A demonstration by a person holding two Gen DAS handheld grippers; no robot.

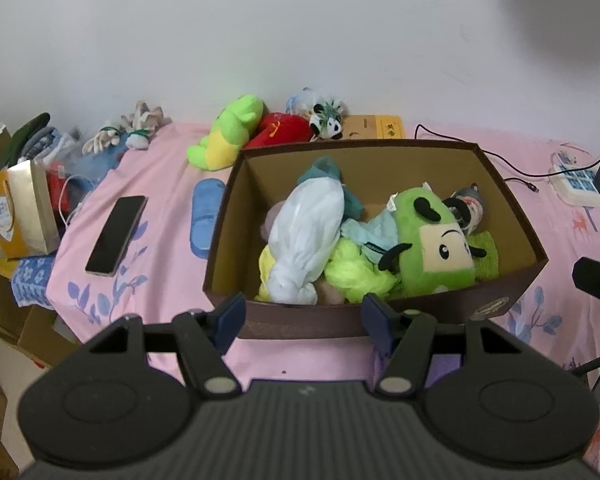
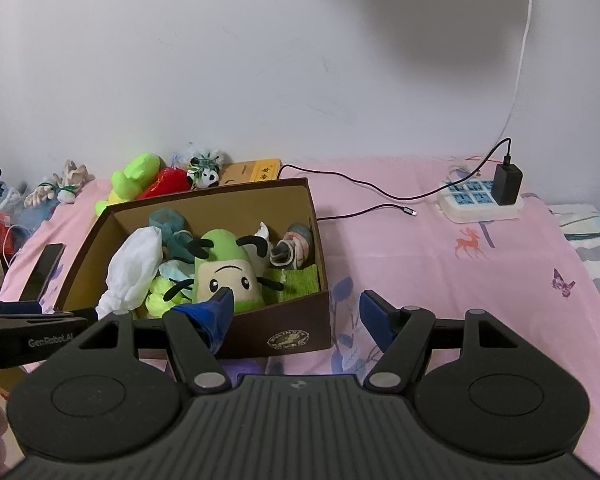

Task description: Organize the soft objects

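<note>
Left wrist view: left gripper [image 1: 302, 312], fingers spread and empty, low centre; green frog toy [image 1: 226, 134] lies upper left beyond box [image 1: 340, 322], slanting.

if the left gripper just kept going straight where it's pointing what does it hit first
Most likely the near wall of the brown cardboard box, which sits right between the open left gripper fingertips. If it clears the rim, next comes the knotted white plastic bag inside. Depth is hard to judge through the fisheye.

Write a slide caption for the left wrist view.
Open left hand-held gripper poised before a brown box of soft toys on a pink bedsheet, phone lying to its left.
</note>
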